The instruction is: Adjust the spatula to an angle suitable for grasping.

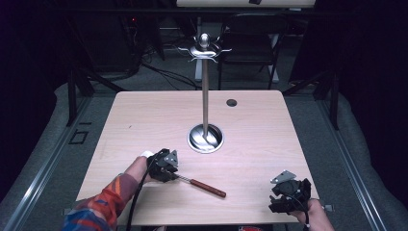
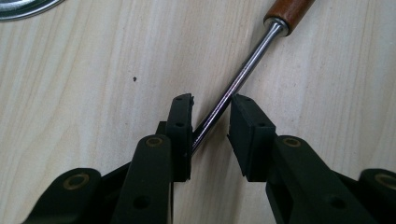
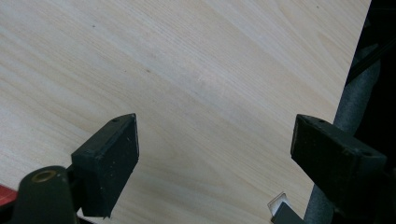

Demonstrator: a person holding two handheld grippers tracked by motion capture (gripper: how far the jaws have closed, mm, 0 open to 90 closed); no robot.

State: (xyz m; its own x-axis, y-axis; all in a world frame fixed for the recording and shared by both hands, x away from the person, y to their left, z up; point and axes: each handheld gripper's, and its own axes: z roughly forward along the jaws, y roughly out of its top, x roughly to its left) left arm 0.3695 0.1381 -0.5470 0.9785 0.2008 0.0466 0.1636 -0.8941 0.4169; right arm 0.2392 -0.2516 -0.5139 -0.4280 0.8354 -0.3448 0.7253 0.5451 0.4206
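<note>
High view first: the left gripper (image 1: 164,166) is down on the table (image 1: 144,120), hovering low over the metal end of a utensil (image 1: 202,186) whose red-brown handle (image 1: 208,188) runs away from it toward the near right. Close in on the left gripper view, the steel shaft (image 2: 243,77) slants straight through the gap between the fingers (image 2: 181,122). The gap is narrow; the shaft lies against the inner face of the left pad, while the right pad stands just clear of it, so no squeeze yet. The wooden handle (image 2: 289,11) sits beyond the fingertips, up and to the right. Over at the near right corner, the right gripper (image 1: 288,190) is held well apart from the utensil. Its own view has the fingers (image 3: 109,154) spread wide with bare table (image 3: 187,70) between them. Beyond both grippers, a metal stand (image 1: 205,96) rises from its round base (image 1: 205,138) mid-table.
</note>
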